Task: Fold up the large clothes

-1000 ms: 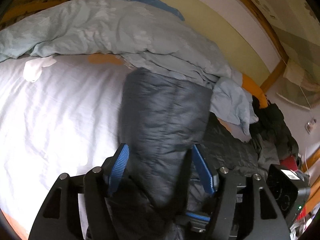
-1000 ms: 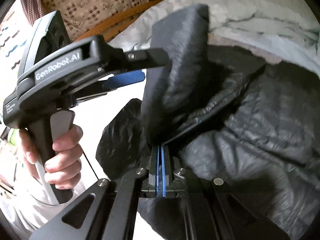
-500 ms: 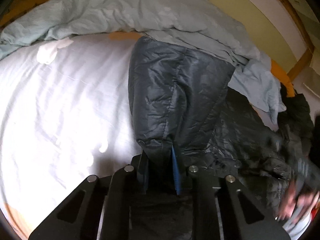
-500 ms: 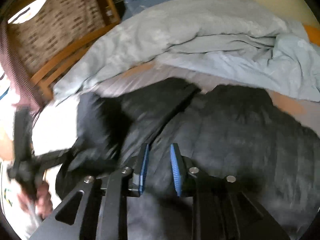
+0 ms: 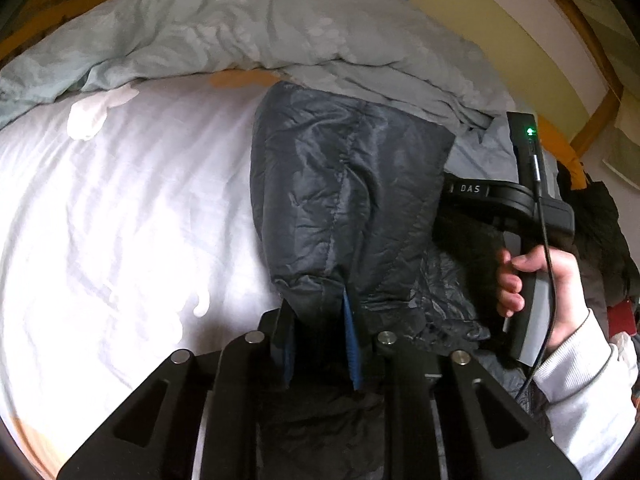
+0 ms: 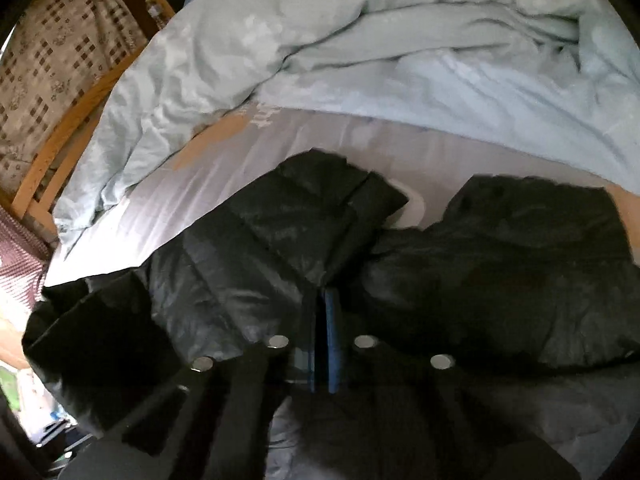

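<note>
A dark quilted puffer jacket (image 5: 344,200) lies on the white bed sheet (image 5: 120,220). My left gripper (image 5: 320,332) is shut on the cuff end of its sleeve, which stretches away toward the duvet. The right gripper's handle shows in the left wrist view (image 5: 528,240), held by a hand beside the sleeve. In the right wrist view the jacket (image 6: 500,272) spreads across the sheet (image 6: 224,184), and my right gripper (image 6: 322,336) is shut on a fold of the jacket's front edge near its middle.
A crumpled light blue duvet (image 5: 260,28) is heaped along the far side of the bed, also in the right wrist view (image 6: 340,40). A wooden bed frame (image 6: 60,148) and patterned fabric stand at the left. Dark clothes (image 5: 600,232) are piled at the right.
My left gripper closed on the sleeve cuff, which it straddled open a second ago. My right gripper let go, moved to the jacket's front, and is shut again on a fold.
</note>
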The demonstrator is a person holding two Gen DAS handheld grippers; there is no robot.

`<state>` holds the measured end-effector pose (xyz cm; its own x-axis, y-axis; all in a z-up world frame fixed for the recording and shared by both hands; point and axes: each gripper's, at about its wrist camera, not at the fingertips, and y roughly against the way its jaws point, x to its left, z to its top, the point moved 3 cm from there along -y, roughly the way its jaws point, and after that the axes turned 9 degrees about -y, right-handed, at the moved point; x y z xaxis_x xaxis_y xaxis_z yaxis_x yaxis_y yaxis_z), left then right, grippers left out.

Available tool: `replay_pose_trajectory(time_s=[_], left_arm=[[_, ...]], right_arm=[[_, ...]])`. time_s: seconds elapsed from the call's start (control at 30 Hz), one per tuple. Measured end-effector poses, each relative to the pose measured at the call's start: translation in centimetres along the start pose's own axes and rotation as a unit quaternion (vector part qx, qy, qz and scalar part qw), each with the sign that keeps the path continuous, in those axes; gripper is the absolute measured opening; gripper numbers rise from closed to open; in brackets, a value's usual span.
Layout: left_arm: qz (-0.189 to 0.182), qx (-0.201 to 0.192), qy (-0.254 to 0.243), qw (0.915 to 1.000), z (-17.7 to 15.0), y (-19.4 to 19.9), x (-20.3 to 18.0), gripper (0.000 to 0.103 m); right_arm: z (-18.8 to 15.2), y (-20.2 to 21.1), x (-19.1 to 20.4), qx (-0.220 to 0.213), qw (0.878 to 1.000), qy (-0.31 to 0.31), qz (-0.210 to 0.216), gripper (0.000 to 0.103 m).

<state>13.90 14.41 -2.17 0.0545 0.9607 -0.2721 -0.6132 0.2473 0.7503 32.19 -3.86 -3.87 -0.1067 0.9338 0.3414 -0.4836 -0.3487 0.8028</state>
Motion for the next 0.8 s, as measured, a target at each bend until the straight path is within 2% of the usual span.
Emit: replay_pose_trajectory(time_s=[0.13,0.23,0.3,0.37,0.43,0.53,0.63,0.7,0.8], left_arm=[[-0.007,-0.022,-0.009,0.9997,0.4,0.8,-0.6,0.023],[-0.012,-0.039,-0.012,0.9991,0.6,1.5,-0.8,0.030],[-0.014,-0.049,-0.013,0.9986,0.7,1.9,-0.9,0.035],[-0.015,-0.058,-0.015,0.9981,0.8,2.3,-1.1,0.039],[-0.018,-0.064,-0.017,0.9977,0.8,2.6,-1.3,0.041],[-0.019,-0.066,-0.024,0.9973,0.8,2.8,-1.8,0.041],[-0.012,-0.067,-0.034,0.9971,0.6,2.8,-2.3,0.042],[-0.008,-0.065,-0.039,0.9971,0.6,2.6,-2.5,0.042],[-0.005,-0.061,-0.044,0.9971,0.4,2.3,-2.8,0.042]], right_arm=[[-0.4,4.7,0.7,-0.077,0.995,0.049,-0.044,0.004],[-1.6,10.1,0.6,-0.128,0.983,0.095,-0.089,0.004],[-3.1,14.3,-0.3,-0.164,0.971,0.121,-0.127,0.004],[-4.6,17.6,-1.8,-0.186,0.961,0.135,-0.153,0.004],[-6.2,20.3,-3.8,-0.197,0.957,0.129,-0.171,0.004],[-8.9,22.9,-7.8,-0.198,0.953,0.106,-0.205,0.004],[-11.1,23.7,-11.3,-0.187,0.951,0.086,-0.229,0.004],[-12.7,23.4,-13.8,-0.153,0.963,0.055,-0.216,0.004],[-14.6,23.4,-15.6,-0.126,0.974,0.019,-0.185,0.006]])
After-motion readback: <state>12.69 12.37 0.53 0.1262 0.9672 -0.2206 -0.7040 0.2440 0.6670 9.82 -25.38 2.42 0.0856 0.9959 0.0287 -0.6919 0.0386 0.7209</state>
